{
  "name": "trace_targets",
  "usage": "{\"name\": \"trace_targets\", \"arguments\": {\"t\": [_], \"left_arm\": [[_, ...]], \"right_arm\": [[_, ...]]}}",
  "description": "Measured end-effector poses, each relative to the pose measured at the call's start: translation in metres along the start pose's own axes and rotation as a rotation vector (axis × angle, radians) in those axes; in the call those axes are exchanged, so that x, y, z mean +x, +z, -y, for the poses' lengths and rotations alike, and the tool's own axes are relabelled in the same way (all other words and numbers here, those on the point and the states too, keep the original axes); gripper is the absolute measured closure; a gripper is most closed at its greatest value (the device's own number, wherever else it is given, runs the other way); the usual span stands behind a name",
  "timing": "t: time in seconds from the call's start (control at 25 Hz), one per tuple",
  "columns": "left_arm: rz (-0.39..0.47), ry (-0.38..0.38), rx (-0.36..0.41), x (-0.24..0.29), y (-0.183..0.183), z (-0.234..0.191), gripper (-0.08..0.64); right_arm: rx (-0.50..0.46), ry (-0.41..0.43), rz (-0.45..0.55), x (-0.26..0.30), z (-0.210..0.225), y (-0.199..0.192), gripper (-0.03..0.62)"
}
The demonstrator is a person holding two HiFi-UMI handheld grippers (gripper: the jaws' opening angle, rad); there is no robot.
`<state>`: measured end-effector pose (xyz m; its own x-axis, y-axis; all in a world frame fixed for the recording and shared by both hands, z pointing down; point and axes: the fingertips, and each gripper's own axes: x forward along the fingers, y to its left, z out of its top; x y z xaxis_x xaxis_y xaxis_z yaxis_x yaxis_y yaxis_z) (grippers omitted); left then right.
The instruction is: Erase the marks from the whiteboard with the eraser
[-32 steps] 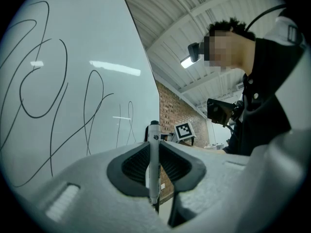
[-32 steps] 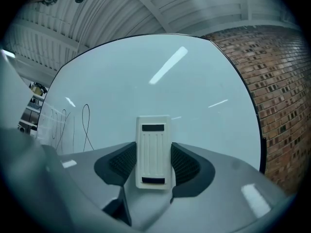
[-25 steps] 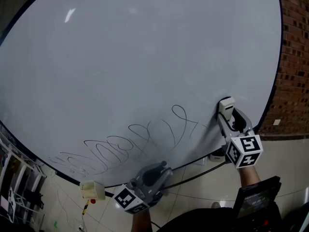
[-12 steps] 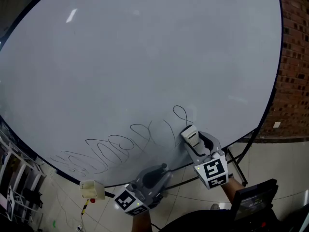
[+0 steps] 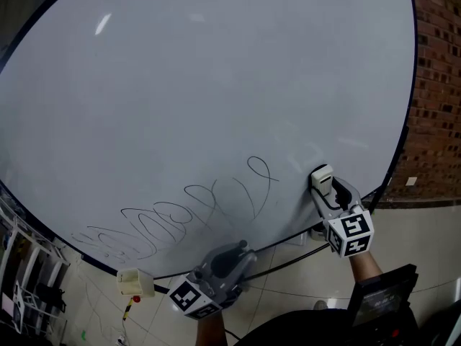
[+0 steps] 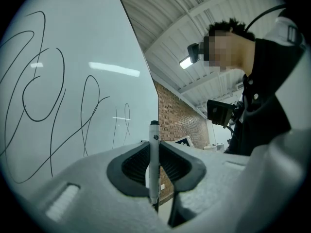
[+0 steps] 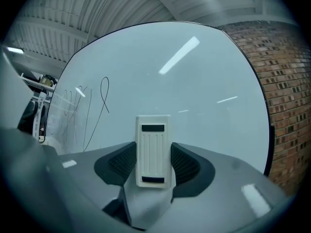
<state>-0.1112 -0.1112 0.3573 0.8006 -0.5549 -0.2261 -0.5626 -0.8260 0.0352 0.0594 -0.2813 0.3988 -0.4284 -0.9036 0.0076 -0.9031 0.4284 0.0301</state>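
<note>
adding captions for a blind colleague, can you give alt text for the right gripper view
The right gripper has its jaws shut on a white eraser, held upright in front of the whiteboard. Looping black marks cross the board's left part, and a brick wall shows at the right.

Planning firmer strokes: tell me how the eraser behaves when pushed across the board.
The eraser looks like rigid ribbed plastic, probably unbending. Clamped in the right gripper, it likely won't twist. The glossy whiteboard should let it glide.

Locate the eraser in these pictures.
Head view, lower right: the eraser sits clamped in the right gripper, at the whiteboard's lower right, just right of the marks' last loop.
</note>
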Motion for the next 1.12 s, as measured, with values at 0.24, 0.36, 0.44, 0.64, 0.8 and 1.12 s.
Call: {"name": "trace_targets", "arguments": {"t": [0.24, 0.36, 0.44, 0.64, 0.8, 1.12], "left_arm": [[-0.005, 0.003, 0.002, -0.002, 0.000, 0.000, 0.499], [-0.005, 0.009, 0.000, -0.006, 0.000, -0.002, 0.499], [-0.007, 0.012, -0.001, -0.010, -0.001, -0.003, 0.499], [-0.011, 0.015, 0.001, -0.019, -0.001, -0.009, 0.499], [-0.003, 0.007, 0.001, -0.020, 0.001, -0.011, 0.499], [0.004, -0.011, 0.002, -0.013, 0.003, -0.015, 0.499]], "right_arm": [[0.024, -0.026, 0.026, -0.001, -0.001, 0.001, 0.367], [0.051, -0.059, 0.041, -0.002, -0.003, 0.000, 0.367], [0.076, -0.070, 0.047, -0.002, -0.008, -0.004, 0.367], [0.041, 0.014, 0.022, 0.005, -0.059, -0.019, 0.367], [-0.064, 0.143, -0.048, 0.011, -0.125, -0.039, 0.367], [-0.117, 0.121, -0.045, 0.009, -0.095, -0.028, 0.367]]}}
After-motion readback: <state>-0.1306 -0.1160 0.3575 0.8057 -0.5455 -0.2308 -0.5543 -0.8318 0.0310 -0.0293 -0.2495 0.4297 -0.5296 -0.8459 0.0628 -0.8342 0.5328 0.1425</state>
